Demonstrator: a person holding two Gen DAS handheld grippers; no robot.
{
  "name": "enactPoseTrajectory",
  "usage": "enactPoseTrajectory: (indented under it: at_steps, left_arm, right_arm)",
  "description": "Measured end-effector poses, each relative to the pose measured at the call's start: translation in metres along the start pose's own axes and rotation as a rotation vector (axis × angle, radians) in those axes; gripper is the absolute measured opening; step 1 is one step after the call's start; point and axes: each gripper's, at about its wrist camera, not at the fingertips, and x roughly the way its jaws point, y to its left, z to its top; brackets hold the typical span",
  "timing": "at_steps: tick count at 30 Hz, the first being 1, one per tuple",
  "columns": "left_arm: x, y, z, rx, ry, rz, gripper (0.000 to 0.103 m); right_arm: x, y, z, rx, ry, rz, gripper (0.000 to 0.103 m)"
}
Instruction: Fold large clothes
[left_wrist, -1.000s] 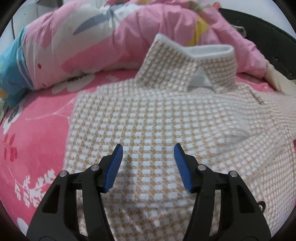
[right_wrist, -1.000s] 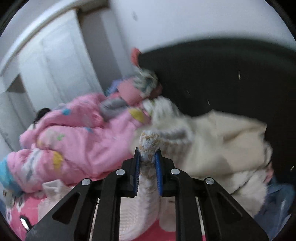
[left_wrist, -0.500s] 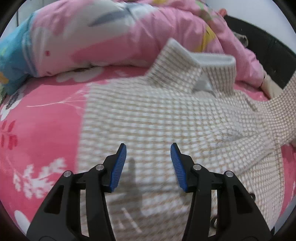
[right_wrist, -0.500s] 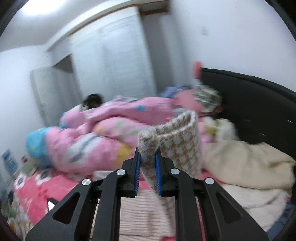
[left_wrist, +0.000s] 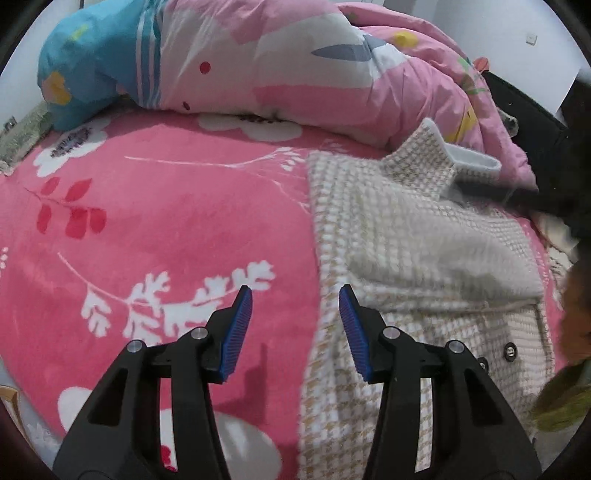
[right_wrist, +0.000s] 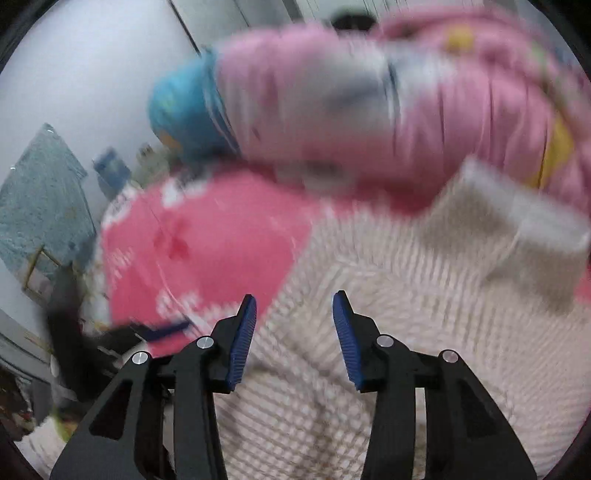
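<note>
Blue-padded left tongs (left_wrist: 295, 291) hang open right over the left edge of the coat (left_wrist: 406, 258), one pad above the pink floral bedspread (left_wrist: 147, 229) and the other above the checked fabric, nothing pinched between them. The jaws have just been narrowing a little but stay clearly apart. The right tongs (right_wrist: 294, 297) have just been opening and now stand parted with nothing in them, hovering over the coat's fuzzy cream-and-tan weave; that view is pretty smeared, so fine detail is lost.

The coat itself lies flat on the bedspread, with a sleeve (left_wrist: 443, 251) folded across its body and a couple of dark snap buttons (left_wrist: 510, 349) showing near its right side. Its collar (left_wrist: 443, 158) stands up at the far end of the coat, white lining showing. Just beyond the collar a bunched pink quilt (left_wrist: 295, 62) with a blue end piles up along the bed, and right of the coat sits a dark headboard (left_wrist: 524, 110).
</note>
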Motion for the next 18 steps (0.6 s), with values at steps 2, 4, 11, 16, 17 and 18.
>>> enactPoseTrajectory:
  at_steps: [2, 4, 11, 16, 17, 18]
  left_arm:
    - [0.004, 0.000, 0.005, -0.015, 0.003, -0.048, 0.046]
    - [0.010, -0.002, 0.014, -0.035, 0.008, -0.106, 0.046]
    - [0.058, -0.032, 0.046, -0.066, 0.066, -0.175, 0.046]
    - [0.108, -0.057, 0.064, -0.021, 0.144, -0.065, 0.046]
    - [0.114, -0.061, 0.065, -0.005, 0.141, -0.038, 0.046]
    - [0.116, -0.064, 0.066, 0.013, 0.131, -0.017, 0.042]
  right_arm:
    - [-0.019, -0.028, -0.015, 0.048, -0.026, 0.016, 0.045]
    - [-0.049, -0.056, -0.026, 0.078, -0.084, -0.009, 0.055]
    - [-0.128, -0.181, -0.064, 0.251, -0.156, -0.268, 0.059]
    - [-0.144, -0.257, -0.086, 0.422, -0.202, -0.320, 0.059]
    - [-0.146, -0.269, -0.090, 0.453, -0.213, -0.313, 0.059]
    - [-0.144, -0.276, -0.093, 0.473, -0.220, -0.306, 0.059]
